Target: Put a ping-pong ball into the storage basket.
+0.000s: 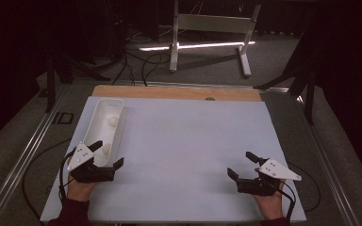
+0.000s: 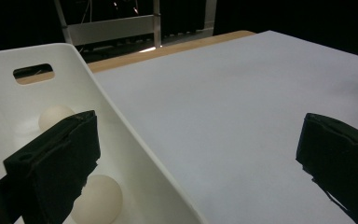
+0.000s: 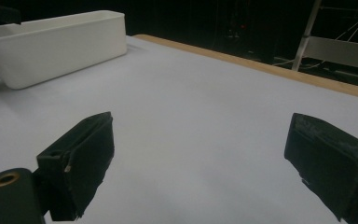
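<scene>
A long white bin lies along the left side of the pale tabletop and holds two pale eggs, one far and one near. My left gripper hangs open over the bin's near end, one jaw above the inside, the other outside its right wall. In the left gripper view the near egg sits just past the left jaw, with the far egg behind. My right gripper is open and empty at the table's near right. The bin stands far left in the right gripper view.
A bare wooden strip runs along the table's far edge. Beyond it stands a white metal frame on a dark floor with cables. Metal rails flank the table on both sides.
</scene>
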`<action>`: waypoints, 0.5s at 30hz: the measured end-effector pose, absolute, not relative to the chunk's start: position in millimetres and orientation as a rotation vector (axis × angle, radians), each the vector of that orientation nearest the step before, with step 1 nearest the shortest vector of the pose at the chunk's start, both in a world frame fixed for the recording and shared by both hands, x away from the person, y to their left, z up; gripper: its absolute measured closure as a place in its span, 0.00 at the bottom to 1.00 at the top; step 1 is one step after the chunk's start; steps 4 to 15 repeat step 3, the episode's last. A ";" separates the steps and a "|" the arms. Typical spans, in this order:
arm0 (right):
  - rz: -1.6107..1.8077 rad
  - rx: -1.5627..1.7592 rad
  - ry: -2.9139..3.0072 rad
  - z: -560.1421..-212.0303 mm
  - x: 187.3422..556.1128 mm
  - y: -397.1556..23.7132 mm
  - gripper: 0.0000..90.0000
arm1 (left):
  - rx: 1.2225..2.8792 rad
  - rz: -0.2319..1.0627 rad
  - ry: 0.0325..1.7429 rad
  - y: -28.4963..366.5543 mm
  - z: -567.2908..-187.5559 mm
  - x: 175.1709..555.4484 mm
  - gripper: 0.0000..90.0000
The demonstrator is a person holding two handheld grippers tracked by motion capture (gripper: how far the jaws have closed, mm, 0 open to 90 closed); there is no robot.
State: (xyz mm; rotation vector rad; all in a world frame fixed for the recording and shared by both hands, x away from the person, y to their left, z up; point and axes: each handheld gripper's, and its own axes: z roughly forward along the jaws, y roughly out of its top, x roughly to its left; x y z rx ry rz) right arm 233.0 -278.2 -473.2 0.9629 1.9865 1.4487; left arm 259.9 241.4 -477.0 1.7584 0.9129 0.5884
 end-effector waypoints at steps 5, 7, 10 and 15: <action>1.444 0.960 1.984 -471.9 231.7 -278.0 0.09 | 1.754 0.586 0.916 241.9 -476.9 259.9 0.00; 1.444 0.960 1.984 -471.9 231.7 -278.0 0.09 | 1.754 0.586 0.916 241.9 -476.9 259.9 0.00; 1.444 0.960 1.984 -471.9 231.7 -278.0 0.09 | 1.754 0.586 0.916 241.9 -476.9 259.9 0.00; 1.444 0.960 1.984 -471.9 231.7 -278.0 0.09 | 1.754 0.586 0.916 241.9 -476.9 259.9 0.00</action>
